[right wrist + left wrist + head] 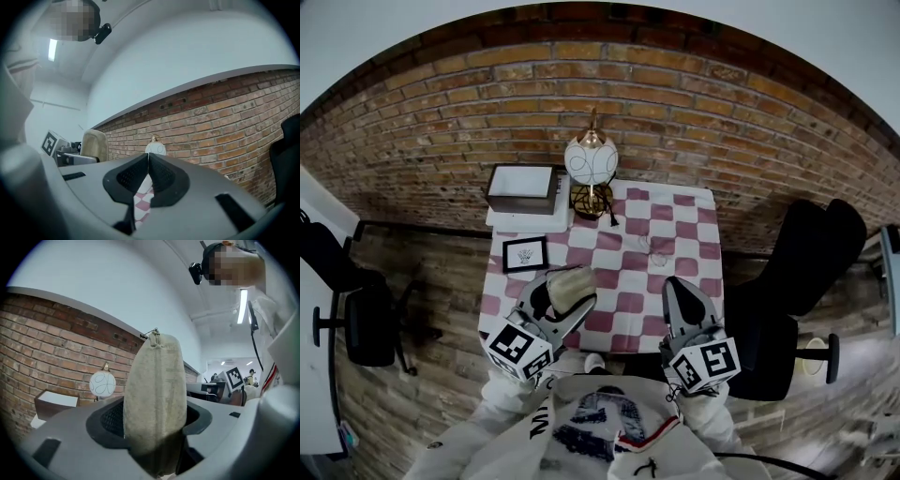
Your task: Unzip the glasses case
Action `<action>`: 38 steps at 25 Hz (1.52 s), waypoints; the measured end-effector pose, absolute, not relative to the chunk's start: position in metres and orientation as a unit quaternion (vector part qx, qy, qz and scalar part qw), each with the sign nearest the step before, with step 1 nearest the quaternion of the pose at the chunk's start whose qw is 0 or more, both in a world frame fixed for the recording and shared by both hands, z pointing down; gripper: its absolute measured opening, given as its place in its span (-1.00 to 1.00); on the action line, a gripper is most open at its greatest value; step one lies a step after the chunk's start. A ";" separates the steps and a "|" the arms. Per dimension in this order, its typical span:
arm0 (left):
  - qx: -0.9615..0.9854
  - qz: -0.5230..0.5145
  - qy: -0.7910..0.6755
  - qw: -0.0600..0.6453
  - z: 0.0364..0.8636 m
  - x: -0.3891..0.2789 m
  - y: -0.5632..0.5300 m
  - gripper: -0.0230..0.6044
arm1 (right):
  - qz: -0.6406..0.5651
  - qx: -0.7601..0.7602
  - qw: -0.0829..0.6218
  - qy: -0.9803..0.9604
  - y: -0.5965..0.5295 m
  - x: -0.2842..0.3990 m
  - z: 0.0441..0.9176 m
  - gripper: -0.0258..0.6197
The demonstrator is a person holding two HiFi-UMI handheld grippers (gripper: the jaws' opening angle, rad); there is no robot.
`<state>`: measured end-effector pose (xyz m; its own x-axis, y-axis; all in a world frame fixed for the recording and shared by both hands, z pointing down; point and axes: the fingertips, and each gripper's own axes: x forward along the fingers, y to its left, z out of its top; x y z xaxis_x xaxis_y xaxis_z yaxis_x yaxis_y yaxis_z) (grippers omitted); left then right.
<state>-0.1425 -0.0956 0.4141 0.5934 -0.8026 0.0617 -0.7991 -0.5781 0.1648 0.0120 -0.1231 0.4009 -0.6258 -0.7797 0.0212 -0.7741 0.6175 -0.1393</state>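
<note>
The left tool (565,294) is clamped on the beige glasses case (576,279), which I hold over the near left part of the tabletop (679,236), above its pink-and-white checked cloth. In the left gripper view the case stands upright between the two jaws, which press on its sides. Its far end points up, a seam runs down its middle, and the small metal zipper pull (155,332) sits at the very top.

The right tool (681,287) hovers beside it over the near right part of the cloth, well apart from the case. Its jaws are closed together with nothing between them. From the right gripper view the case shows off to the left, with the marker cube of the left tool beside it.

At the back of the tabletop stands a lamp (591,161) with a round white globe and a brass top. A dark box (522,187) is at its left, and a small black-framed picture (525,254) lies in front of the box. A brick wall (722,122) runs behind, and a black chair (811,253) stands to the right.
</note>
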 end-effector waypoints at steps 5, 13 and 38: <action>0.887 -0.037 -0.450 0.095 0.407 -0.136 -0.086 0.01 | -0.110 -0.418 0.056 0.900 -0.113 0.010 0.402 -0.87; 0.888 -0.043 -0.450 0.086 0.410 -0.134 -0.080 0.01 | -0.106 -0.417 0.055 0.901 -0.104 0.012 0.403 -0.87; 0.887 -0.036 -0.451 0.090 0.412 -0.128 -0.083 0.01 | -0.081 -0.427 0.030 0.900 -0.104 0.012 0.407 -0.88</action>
<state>-0.1283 -0.0832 0.4117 0.5908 -0.8066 0.0167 -0.7936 -0.5773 0.1921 0.0117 -0.1040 0.4071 -0.6336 -0.7735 0.0148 -0.7637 0.6223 -0.1719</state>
